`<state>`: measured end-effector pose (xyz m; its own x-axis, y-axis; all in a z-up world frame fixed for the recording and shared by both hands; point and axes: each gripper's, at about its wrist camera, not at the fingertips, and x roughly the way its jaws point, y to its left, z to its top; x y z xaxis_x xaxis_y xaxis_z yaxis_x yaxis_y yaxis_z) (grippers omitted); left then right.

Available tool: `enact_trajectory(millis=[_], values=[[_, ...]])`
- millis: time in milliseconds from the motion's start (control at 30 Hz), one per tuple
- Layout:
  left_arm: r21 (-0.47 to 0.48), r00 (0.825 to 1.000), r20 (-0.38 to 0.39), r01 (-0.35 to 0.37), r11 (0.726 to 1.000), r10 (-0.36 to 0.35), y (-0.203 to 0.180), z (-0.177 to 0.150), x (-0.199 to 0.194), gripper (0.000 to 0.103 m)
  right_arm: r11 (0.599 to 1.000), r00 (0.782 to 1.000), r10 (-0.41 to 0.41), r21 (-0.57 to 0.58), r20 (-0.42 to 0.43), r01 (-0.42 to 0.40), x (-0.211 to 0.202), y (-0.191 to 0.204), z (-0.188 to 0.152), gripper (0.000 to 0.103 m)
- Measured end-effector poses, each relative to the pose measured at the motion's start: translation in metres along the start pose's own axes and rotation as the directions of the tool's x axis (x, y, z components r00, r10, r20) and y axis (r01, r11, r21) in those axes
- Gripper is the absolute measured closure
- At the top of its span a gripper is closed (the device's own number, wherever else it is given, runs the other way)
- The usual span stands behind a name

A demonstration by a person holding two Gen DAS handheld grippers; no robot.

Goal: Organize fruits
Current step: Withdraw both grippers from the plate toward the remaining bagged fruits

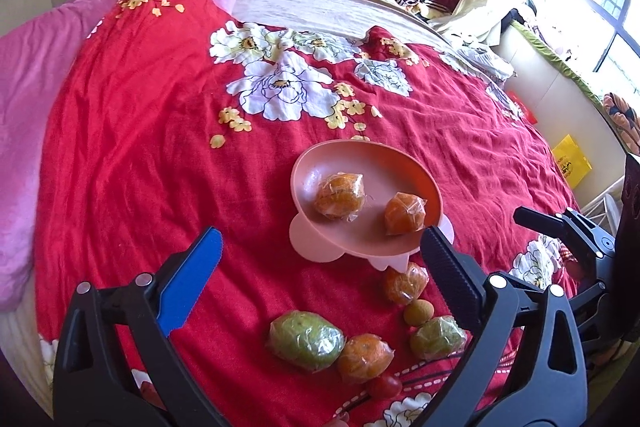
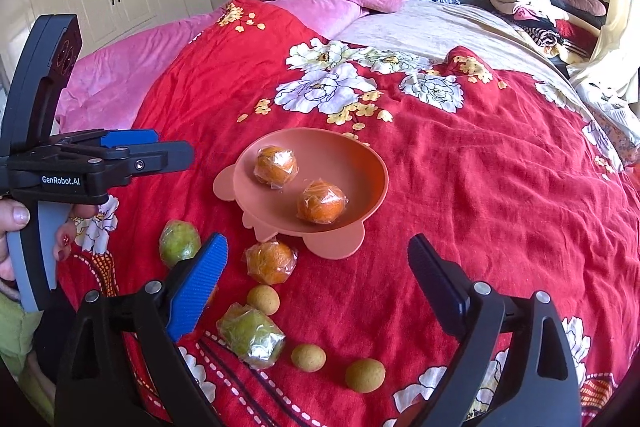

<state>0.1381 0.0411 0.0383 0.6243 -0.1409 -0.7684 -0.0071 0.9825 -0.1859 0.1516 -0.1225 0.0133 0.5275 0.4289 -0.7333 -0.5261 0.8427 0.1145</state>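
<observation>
On the red floral bedspread (image 2: pixel 460 187), the left gripper (image 1: pixel 320 267) stands spread wide with nothing in it. Two wrapped oranges (image 2: pixel 276 165) lie apart in the pink bowl (image 2: pixel 360 155). A third orange (image 2: pixel 270 262), green wrapped fruits (image 2: pixel 250 335) and small tan ones, perhaps longans (image 2: pixel 263 299), lie loose just before the bowl. The right gripper (image 2: pixel 316 259) gapes wide, likewise empty.

Left claw (image 1: pixel 320 259) and right claw (image 2: pixel 318 267) both wide apart, empty, angled downward.
</observation>
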Motion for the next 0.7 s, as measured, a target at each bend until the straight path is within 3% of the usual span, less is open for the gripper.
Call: enact_trajectory(millis=[700], values=[[-0.012,0.998,-0.051,-0.048,0.999,0.047,0.021,-0.039,-0.009,0.010,0.999,0.998,0.041,-0.031,-0.043,-0.042,-0.011,0.025,-0.028,0.011]])
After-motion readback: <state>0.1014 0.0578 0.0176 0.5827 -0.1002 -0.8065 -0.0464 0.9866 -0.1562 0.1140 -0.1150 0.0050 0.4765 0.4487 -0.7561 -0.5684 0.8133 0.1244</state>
